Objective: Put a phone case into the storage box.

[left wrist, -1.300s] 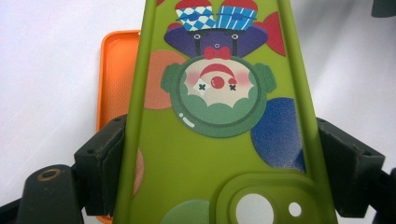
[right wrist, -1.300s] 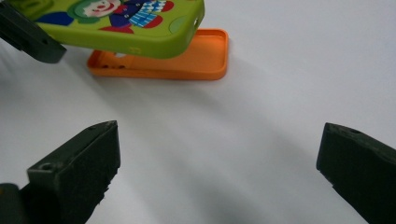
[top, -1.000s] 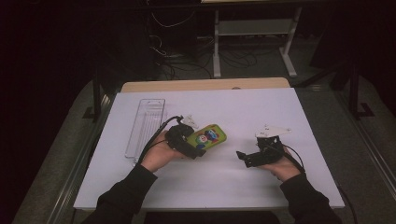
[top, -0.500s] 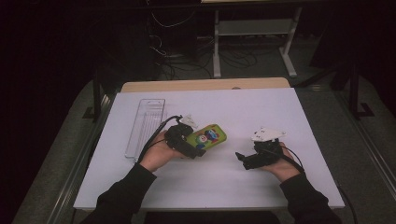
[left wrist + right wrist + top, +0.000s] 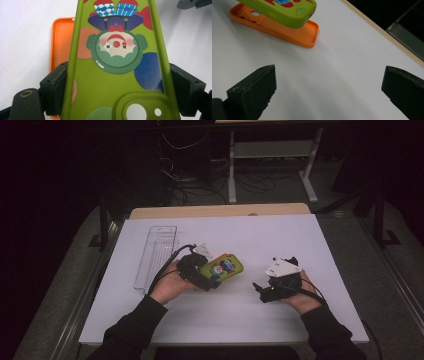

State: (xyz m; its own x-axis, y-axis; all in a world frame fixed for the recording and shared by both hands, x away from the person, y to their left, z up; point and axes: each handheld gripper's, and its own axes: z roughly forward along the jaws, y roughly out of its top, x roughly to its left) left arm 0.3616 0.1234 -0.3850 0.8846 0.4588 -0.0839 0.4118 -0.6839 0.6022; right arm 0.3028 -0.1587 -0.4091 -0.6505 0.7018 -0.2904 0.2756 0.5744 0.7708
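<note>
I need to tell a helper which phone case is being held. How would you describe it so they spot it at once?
On the white table, find the left gripper. It clamps the green phone case printed with a clown, above a plain orange case.

Bare table (image 5: 310,240) is left between the right gripper (image 5: 260,289) and the cases; the green case (image 5: 226,268) is raised over the orange case (image 5: 294,32). The left edge is taken by a clear tray (image 5: 156,255).

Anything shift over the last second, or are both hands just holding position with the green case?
Only the right gripper shifted: it edged slightly toward the left gripper, jaws wide apart with nothing between them. Nothing was picked up or let go. The left gripper remains clamped across the green phone case, held above the orange phone case on the white table. The clear tray stays put.
</note>
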